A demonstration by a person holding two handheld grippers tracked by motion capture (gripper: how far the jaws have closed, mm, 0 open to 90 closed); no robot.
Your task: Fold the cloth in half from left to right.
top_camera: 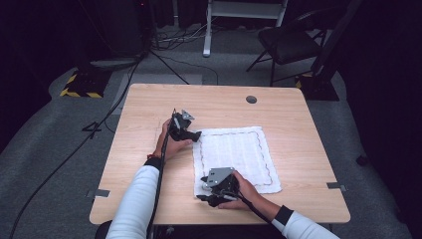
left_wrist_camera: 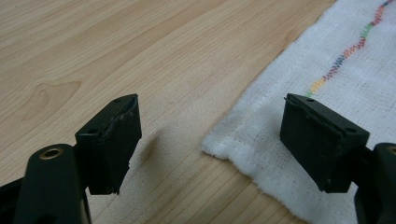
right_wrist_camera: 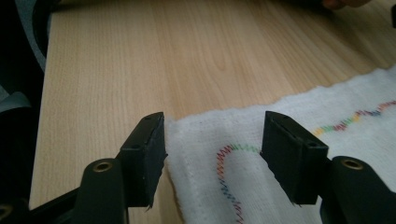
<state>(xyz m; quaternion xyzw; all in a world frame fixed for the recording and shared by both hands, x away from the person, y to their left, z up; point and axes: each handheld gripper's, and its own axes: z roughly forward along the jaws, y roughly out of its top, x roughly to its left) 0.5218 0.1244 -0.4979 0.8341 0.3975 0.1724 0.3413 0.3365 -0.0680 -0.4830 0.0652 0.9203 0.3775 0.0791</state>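
A light wooden table [top_camera: 149,164] with a round grommet hole [top_camera: 251,99] stood on grey carpet [top_camera: 45,149] in a dim room. A black folding chair [top_camera: 288,42] sat at 1 o'clock, a white frame leg [top_camera: 208,30] at 12. Black cables [top_camera: 99,124] trailed at 10, past a yellow-and-black striped base [top_camera: 82,84].

White sleeves [top_camera: 133,201], dark cuffs; black hand-held grippers, grey plates.
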